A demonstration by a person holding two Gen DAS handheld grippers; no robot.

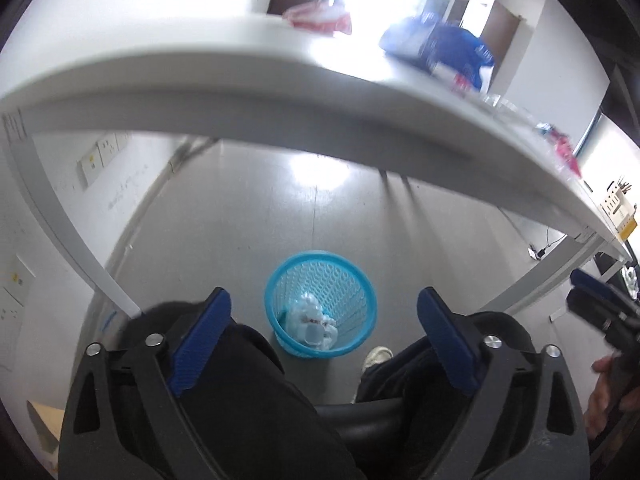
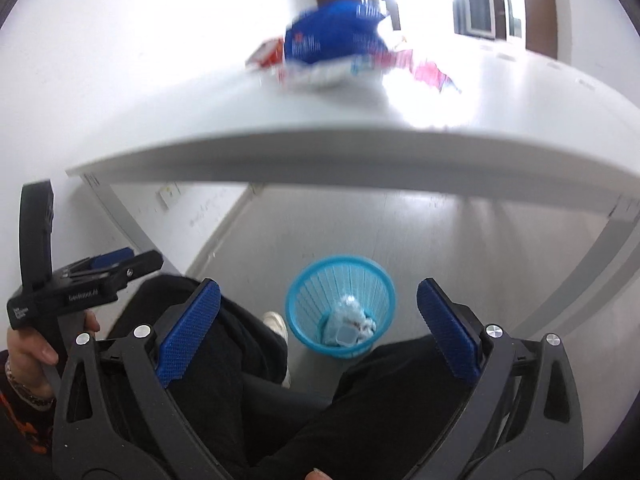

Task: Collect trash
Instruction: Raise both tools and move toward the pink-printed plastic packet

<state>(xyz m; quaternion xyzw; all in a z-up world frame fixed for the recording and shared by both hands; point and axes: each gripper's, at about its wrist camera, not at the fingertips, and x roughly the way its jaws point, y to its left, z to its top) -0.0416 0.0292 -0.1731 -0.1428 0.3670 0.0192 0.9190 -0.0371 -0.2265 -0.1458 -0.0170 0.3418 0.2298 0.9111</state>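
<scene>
Between picks, judging by empty claws and bin already holding some trash. Left gripper (image 1: 324, 336) spread wide, nothing between pads, hovering low over seated person's lap, aimed down at blue basket (image 1: 320, 304). Right gripper (image 2: 318, 330) likewise released and empty, same low pose, basket (image 2: 340, 306) centred between its fingers too. Basket on floor under table, near person's feet; crumpled clear plastic (image 1: 310, 322) inside it.

Remaining trash up on white table (image 1: 200, 80), far side: red-white wrapper (image 1: 318, 18) at left, blue bag (image 1: 448, 48) in middle, pink scraps (image 1: 562, 146) and clear wrap toward right. All blurred, details unclear. From right wrist view, blue bag (image 2: 338, 40) with red and pink wrappers (image 2: 428, 68) beside it.

Next move probably: raise a gripper above table edge, reach far to nearest wrapper, clamp, carry back down to basket.

In the way: table edge overhead of both grippers, must clear before reaching. Knees and white shoe (image 1: 378, 356) close to basket. Grippers near each other, collision risk. Yellow box (image 1: 622, 216) far right, likely not trash.
</scene>
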